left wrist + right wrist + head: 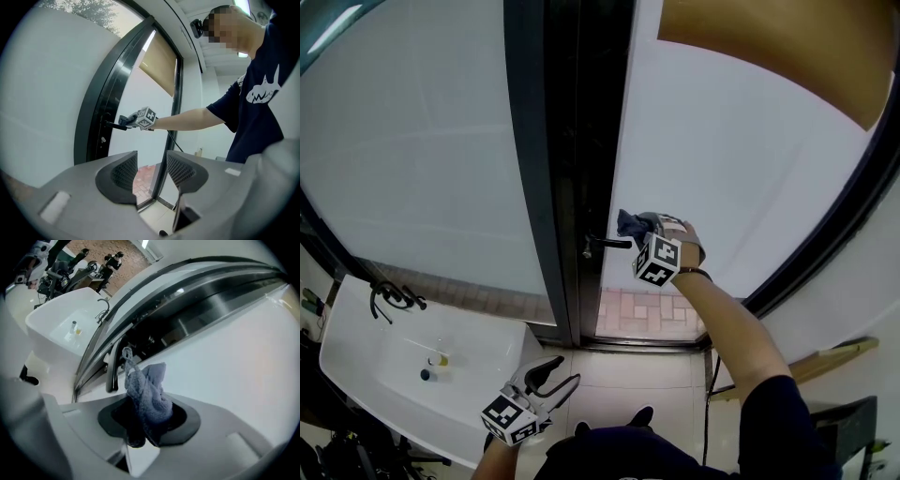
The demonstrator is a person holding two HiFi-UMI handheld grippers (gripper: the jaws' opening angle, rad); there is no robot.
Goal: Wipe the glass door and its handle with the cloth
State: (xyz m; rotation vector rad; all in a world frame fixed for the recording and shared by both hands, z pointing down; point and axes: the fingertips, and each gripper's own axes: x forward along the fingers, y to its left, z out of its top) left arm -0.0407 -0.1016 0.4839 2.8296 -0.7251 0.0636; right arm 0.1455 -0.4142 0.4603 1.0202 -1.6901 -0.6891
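Note:
The frosted glass door (741,159) stands in a dark frame (572,169), with a black lever handle (607,244) at its edge. My right gripper (630,228) is shut on a bunched blue-grey cloth (630,224) and holds it right beside the handle's free end. In the right gripper view the cloth (149,392) fills the jaws, with the handle (112,366) just to the left and the glass (234,352) ahead. My left gripper (555,375) hangs low, far from the door, open and empty. The left gripper view shows its fingers (125,169) apart, and the handle (115,125) far off.
A white washbasin (366,356) with a black tap (392,298) stands at the lower left, two small items in its bowl. A fixed frosted pane (412,150) lies left of the frame. A tan blind (787,47) covers the door's top. Pale tiles (619,375) floor the room; red paving shows beyond.

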